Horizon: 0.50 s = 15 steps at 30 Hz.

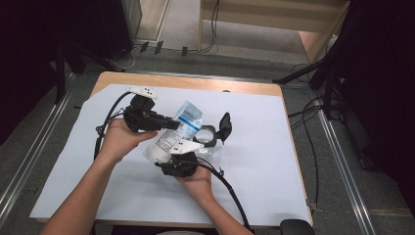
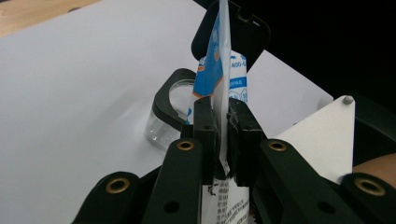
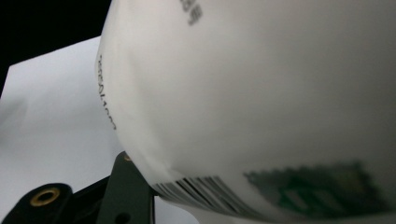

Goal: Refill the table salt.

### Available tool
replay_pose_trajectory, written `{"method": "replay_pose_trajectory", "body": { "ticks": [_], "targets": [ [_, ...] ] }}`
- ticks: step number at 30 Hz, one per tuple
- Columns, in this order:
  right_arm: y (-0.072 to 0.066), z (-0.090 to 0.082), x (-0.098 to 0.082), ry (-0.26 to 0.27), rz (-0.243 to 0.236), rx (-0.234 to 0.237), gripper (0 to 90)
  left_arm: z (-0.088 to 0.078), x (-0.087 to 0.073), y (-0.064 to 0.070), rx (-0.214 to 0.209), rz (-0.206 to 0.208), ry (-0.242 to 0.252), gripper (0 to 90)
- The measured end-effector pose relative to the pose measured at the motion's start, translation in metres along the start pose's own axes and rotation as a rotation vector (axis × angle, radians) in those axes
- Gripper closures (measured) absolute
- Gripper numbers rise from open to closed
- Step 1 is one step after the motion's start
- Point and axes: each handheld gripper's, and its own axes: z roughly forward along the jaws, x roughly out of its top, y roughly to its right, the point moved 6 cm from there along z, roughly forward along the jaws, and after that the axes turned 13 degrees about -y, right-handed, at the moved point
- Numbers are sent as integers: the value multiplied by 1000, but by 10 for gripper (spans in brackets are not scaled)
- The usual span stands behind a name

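A wooden surface (image 1: 195,82) carries a white sheet (image 1: 254,161) over most of its top. Grey floor (image 1: 342,196) surrounds it, with metal rails (image 1: 29,161) along both sides. Black cables (image 1: 306,122) trail across the floor. Pale wooden furniture (image 1: 274,19) stands behind, and the corners lie dark.

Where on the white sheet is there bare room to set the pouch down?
The white sheet lies bare along its right side, from the jar out to the table's right edge, and along the near left strip beside the forearm. The middle is crowded: both tools, left tool and right tool, hold the pouch next to the jar and its raised black lid.
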Motion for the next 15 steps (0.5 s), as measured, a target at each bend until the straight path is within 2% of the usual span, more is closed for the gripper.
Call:
{"method": "replay_pose_trajectory", "body": {
  "ticks": [6, 11, 15],
  "targets": [
    [-1, -2, -2, 15, 11, 10, 578, 0, -3, 0, -3, 17, -18, 839],
    [-2, -2, -3, 16, 19, 17, 578, 2, -5, -2, -28, -1, -16, 852],
    [0, 0, -3, 2, 33, 26, 566, 9, -4, -4, -2, -7, -15, 868]
  ]
}}
